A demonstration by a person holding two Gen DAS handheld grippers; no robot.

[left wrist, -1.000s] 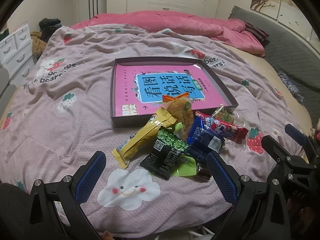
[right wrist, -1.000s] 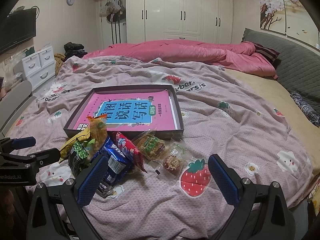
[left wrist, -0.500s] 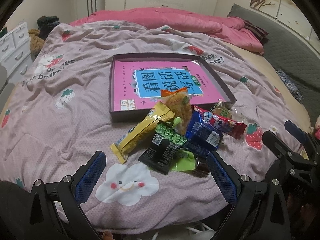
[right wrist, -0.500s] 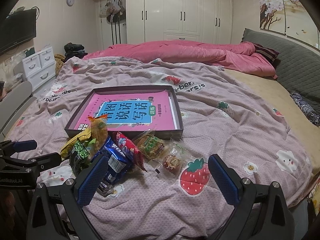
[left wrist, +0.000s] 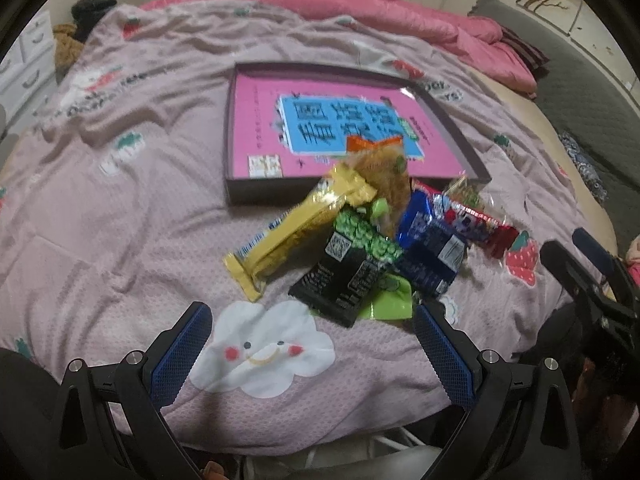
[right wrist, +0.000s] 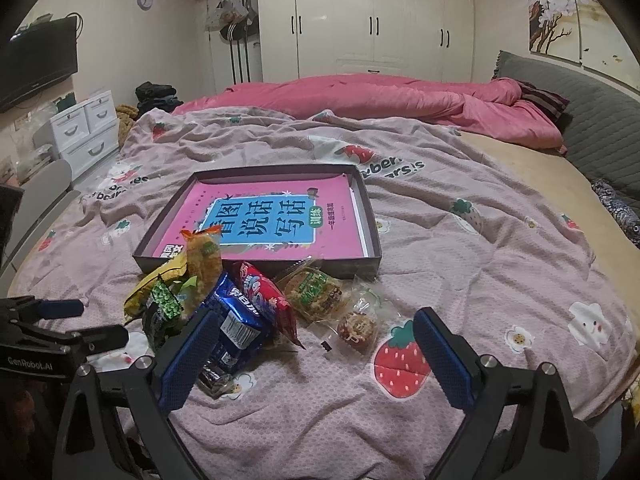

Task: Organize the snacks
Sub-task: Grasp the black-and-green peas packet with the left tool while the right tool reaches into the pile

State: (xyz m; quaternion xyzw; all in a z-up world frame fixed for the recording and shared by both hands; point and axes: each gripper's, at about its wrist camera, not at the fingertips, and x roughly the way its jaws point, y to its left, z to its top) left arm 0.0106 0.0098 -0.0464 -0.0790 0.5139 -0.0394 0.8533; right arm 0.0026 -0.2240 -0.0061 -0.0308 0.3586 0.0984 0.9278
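Change: left gripper (left wrist: 308, 356) lowered toward the snack pile (left wrist: 360, 248); right gripper (right wrist: 316, 356) fingers just narrowed slightly, nothing between them.
Left fingers: held wide apart, empty, touching nothing; black-green packet (left wrist: 344, 276) just ahead.
Right fingers: spread wide, empty; left pad (right wrist: 188, 360) overlaps the blue packet (right wrist: 236, 320), contact cannot be told.
Snacks: heaped on the bed blanket (right wrist: 460, 280), against the near wall of the box tray (right wrist: 256, 262).

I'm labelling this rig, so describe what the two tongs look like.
Both tongs, left and right, have black angular frames with silver screws and blue textured pads. The left one's body carries white "GenRobot.AI" lettering. No sleeves are visible.
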